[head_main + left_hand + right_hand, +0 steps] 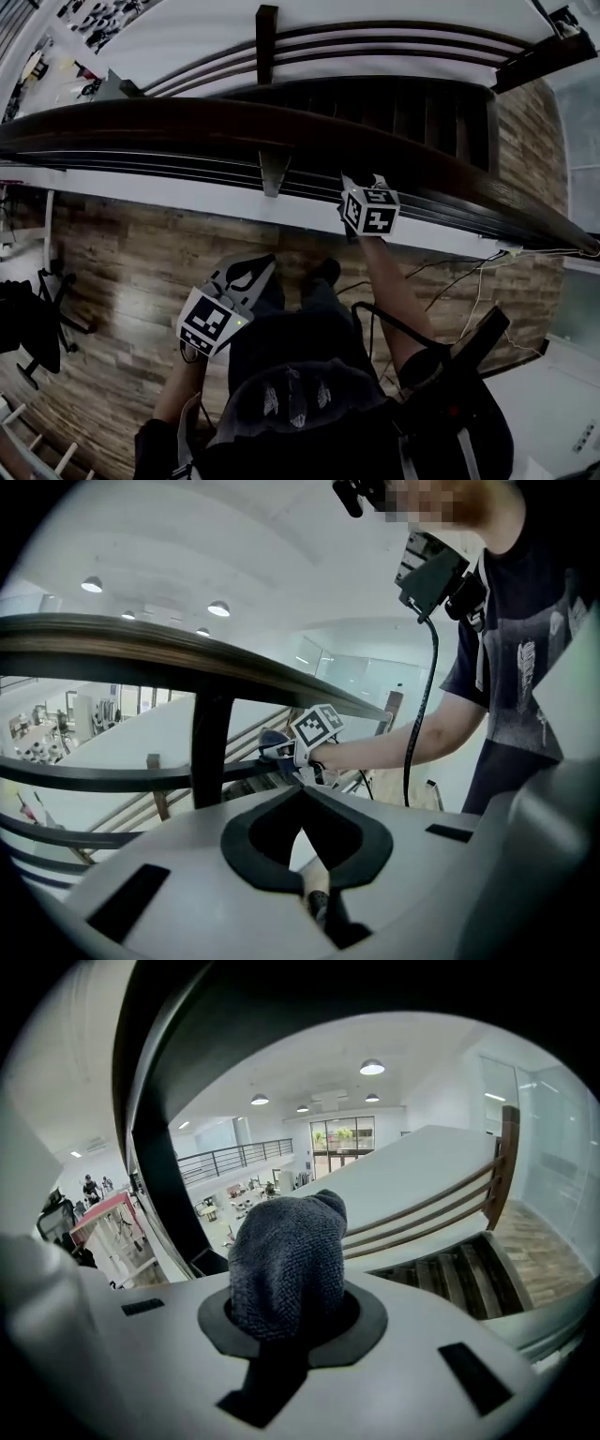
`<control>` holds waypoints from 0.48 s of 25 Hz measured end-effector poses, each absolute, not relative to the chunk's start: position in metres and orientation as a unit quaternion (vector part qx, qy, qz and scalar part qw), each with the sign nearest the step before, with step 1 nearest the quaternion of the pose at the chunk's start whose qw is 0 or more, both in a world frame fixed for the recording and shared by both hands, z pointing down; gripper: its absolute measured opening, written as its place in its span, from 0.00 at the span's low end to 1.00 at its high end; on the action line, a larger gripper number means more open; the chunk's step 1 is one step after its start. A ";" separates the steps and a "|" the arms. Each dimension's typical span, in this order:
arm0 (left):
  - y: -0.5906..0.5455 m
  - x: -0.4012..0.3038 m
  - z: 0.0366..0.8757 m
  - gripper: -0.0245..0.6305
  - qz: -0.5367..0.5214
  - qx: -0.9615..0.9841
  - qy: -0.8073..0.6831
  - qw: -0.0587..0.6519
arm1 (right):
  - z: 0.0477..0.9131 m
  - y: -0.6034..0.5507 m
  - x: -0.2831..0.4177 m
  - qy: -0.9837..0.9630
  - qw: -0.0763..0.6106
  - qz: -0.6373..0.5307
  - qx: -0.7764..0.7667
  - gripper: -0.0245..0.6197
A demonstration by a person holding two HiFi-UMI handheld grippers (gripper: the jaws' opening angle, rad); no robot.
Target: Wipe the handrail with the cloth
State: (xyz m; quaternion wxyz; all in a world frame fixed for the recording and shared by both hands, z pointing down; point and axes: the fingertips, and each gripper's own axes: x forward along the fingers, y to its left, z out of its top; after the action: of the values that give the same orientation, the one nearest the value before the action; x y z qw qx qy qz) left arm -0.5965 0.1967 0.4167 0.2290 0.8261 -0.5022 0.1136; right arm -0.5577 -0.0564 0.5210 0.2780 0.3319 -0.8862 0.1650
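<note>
The dark wooden handrail (pixel 187 122) curves across the head view from left to right. My right gripper (pixel 361 180) reaches up to it just right of a bracket, and its marker cube (pixel 370 210) hides the contact. In the right gripper view, this gripper (pixel 286 1307) is shut on a bunched grey knit cloth (pixel 286 1260), with the handrail (pixel 150 1147) close on its left. My left gripper (pixel 251 274) hangs back over the floor, away from the rail. Its jaws (pixel 302 822) meet with nothing between them. From there the right gripper (pixel 281 752) shows under the handrail (pixel 187 658).
Below the handrail run thinner dark rails (pixel 187 169) on a bracket post (pixel 274 171). A stairwell (pixel 403 108) drops beyond the rail. Wood floor (pixel 122 253) lies under me, with an office chair (pixel 28 323) at left and loose cables (pixel 469 281) at right.
</note>
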 end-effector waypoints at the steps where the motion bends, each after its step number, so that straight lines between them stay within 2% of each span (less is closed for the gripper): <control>1: 0.201 -0.603 0.419 0.05 0.113 0.824 -0.503 0.233 | 0.521 -0.048 -0.576 -0.889 0.275 0.167 0.325 0.14; 5: 0.211 -0.617 0.419 0.05 0.109 0.826 -0.499 0.240 | 0.518 -0.025 -0.628 -0.896 0.258 0.180 0.313 0.14; 12: 0.224 -0.626 0.434 0.05 0.116 0.821 -0.494 0.262 | 0.514 -0.009 -0.653 -0.901 0.196 0.242 0.301 0.14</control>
State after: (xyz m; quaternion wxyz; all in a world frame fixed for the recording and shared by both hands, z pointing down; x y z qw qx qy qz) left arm -0.6261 0.2240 0.4343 0.2620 0.8207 -0.4944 0.1156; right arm -0.6531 -0.0087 0.5141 0.1960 0.3006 -0.9015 0.2420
